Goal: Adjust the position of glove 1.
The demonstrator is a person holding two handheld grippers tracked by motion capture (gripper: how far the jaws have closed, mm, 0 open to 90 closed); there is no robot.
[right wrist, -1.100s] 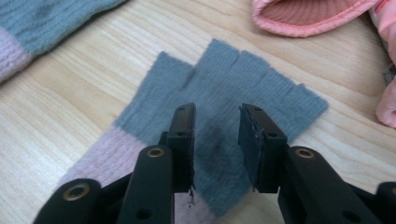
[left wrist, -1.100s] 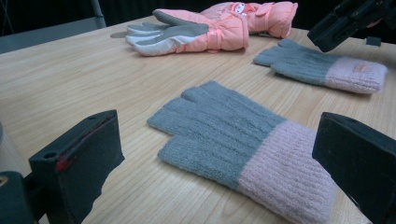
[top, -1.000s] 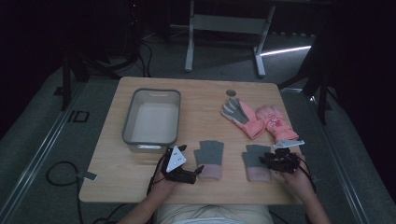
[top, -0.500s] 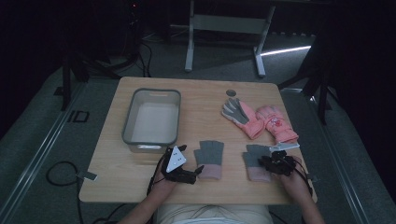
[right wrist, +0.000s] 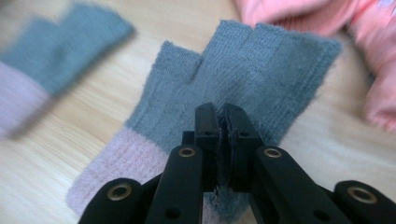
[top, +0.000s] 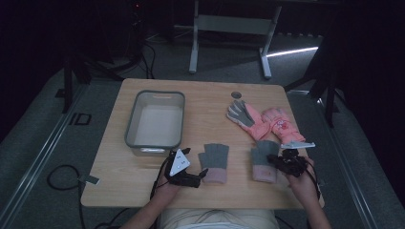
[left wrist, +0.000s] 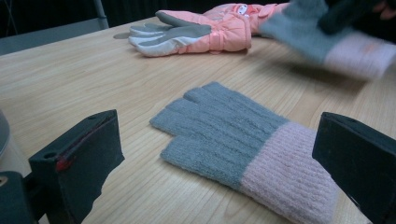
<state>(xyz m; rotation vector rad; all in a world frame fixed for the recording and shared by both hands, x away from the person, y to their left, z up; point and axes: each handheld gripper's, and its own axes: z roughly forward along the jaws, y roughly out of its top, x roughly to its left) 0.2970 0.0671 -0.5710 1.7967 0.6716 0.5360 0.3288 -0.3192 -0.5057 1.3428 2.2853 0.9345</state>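
The right gripper (right wrist: 218, 122) has just been closed on the right grey glove (right wrist: 252, 79), barely lifted from the table (top: 205, 114). The left glove (left wrist: 238, 140) lies untouched between the wide-open left gripper (left wrist: 219, 158) jaws; the tray (top: 155, 143) remains empty.

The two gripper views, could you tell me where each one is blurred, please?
Left gripper view: the lifted grey knit glove with pink cuff at top right is smeared, the near glove sharp. Right gripper view: the other grey glove at left is blurred.
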